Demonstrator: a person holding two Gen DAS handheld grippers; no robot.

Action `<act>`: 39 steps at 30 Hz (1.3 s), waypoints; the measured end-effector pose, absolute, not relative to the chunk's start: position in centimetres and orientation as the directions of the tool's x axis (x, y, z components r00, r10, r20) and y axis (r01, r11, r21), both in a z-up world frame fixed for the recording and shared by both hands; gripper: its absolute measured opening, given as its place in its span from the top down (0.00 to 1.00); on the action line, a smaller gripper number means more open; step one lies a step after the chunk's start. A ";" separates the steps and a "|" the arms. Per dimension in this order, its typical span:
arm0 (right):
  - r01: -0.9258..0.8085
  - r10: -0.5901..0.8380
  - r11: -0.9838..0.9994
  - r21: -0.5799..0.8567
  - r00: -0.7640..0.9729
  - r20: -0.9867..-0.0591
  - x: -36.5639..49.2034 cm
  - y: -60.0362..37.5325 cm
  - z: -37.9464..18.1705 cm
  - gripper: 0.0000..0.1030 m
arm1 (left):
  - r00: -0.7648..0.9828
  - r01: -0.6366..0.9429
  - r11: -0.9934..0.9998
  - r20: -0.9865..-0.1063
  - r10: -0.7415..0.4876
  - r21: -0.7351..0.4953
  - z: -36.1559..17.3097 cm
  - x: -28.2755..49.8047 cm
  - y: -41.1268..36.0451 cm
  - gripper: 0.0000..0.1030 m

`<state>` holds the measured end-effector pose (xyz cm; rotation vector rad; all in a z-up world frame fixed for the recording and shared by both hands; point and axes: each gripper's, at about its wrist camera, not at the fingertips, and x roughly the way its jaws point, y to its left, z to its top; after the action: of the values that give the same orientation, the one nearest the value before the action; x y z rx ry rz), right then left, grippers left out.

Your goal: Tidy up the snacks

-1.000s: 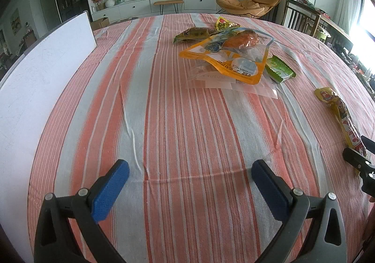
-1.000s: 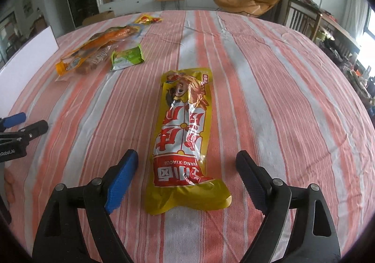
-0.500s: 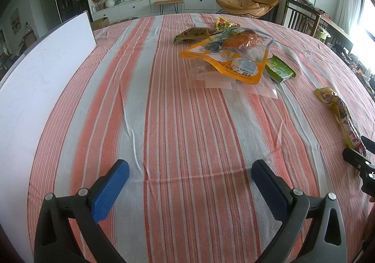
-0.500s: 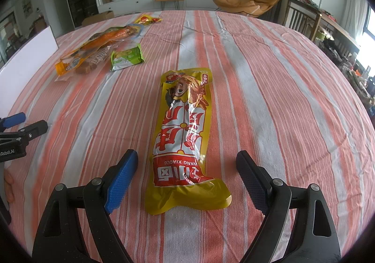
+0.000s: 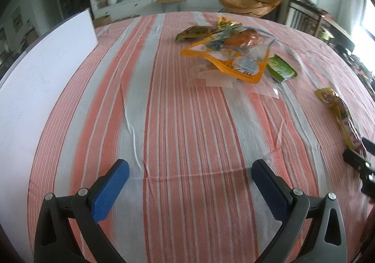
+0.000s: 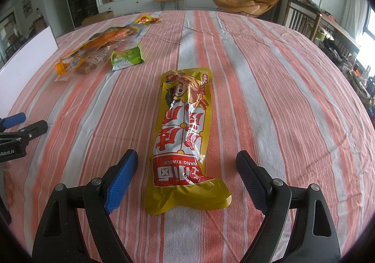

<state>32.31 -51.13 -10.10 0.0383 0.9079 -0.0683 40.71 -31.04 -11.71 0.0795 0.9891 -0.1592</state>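
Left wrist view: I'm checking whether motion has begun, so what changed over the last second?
The left hand-held gripper has started moving: its view is now blurred and the orange snack bag sits slightly further right. It grasped nothing. The right hand-held gripper stays open astride the yellow snack pack; no snack moved.

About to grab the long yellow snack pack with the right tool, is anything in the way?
Nothing visible. The right tool is open, one finger on either side of the near end of the yellow snack pack, with only striped tablecloth around it. The other snacks lie far off.
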 end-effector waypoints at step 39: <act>0.077 -0.043 0.997 0.005 0.614 -0.788 32.3 -51.1 -10.2 0.14 | 0.505 0.216 0.973 -0.844 -0.182 -0.081 -11.3 37.1 -26.8 0.06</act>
<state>32.28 -51.13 -10.25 0.0402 0.9074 -0.0696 37.06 -26.82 -11.30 0.0362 1.0134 -0.2400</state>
